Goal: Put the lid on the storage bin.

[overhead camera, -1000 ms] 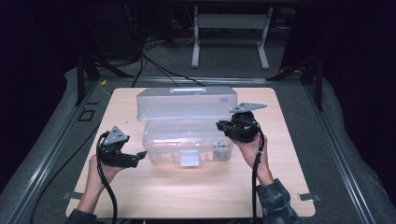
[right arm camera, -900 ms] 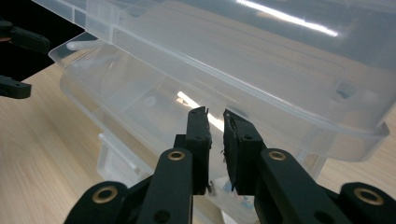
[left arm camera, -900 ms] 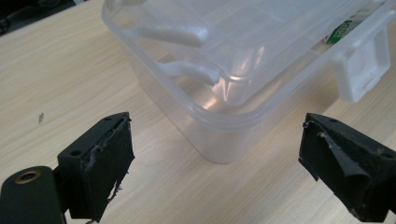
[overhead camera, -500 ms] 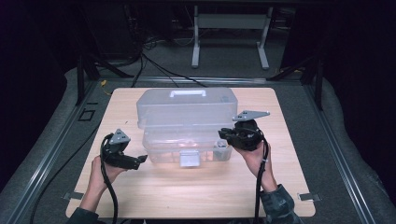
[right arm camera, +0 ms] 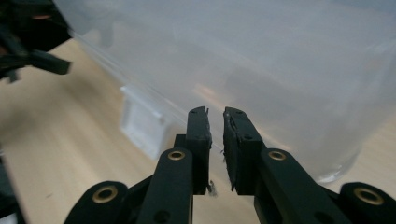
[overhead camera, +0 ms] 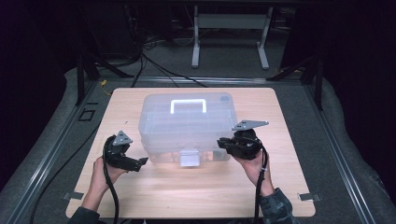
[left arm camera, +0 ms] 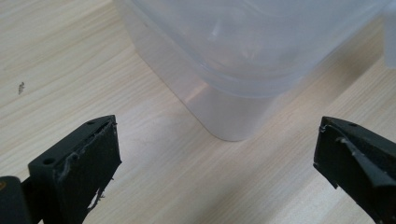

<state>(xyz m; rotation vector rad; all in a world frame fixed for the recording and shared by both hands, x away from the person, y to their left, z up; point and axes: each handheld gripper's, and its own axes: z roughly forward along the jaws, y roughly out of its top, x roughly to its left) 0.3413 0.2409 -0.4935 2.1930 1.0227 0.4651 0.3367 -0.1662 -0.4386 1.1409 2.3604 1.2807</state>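
Storage box, clear plastic with lid on, sits mid-board, a bit toward the far edge of the wooden board. White handle lies flat on the lid top. White latch hangs at the middle of the box's near wall, facing the near edge of the board. The board rests on a grey padded bench; cables and a metal stand lie beyond the bench's far edge.

Left gripper sits off the box's near-left corner, close to it but apart, jaws pointing toward the box. In the left gripper view its jaws stand spread wide, having just been opening, with nothing between them; the rounded bottom corner of the box lies ahead of the gap, bare wood under it. Left hand holds it from the near-left side of the board.

Right gripper is at the box's near-right corner, jaws pointing left along the near wall. Its jaws are pressed together with just a thin slit, nothing pinched. In the right gripper view the tips are right up at the clear wall; contact can't be told. The latch shows left of the tips, blurred, with the other gripper farther off at the top left. Right hand holds it from the near side; grey plate on top.
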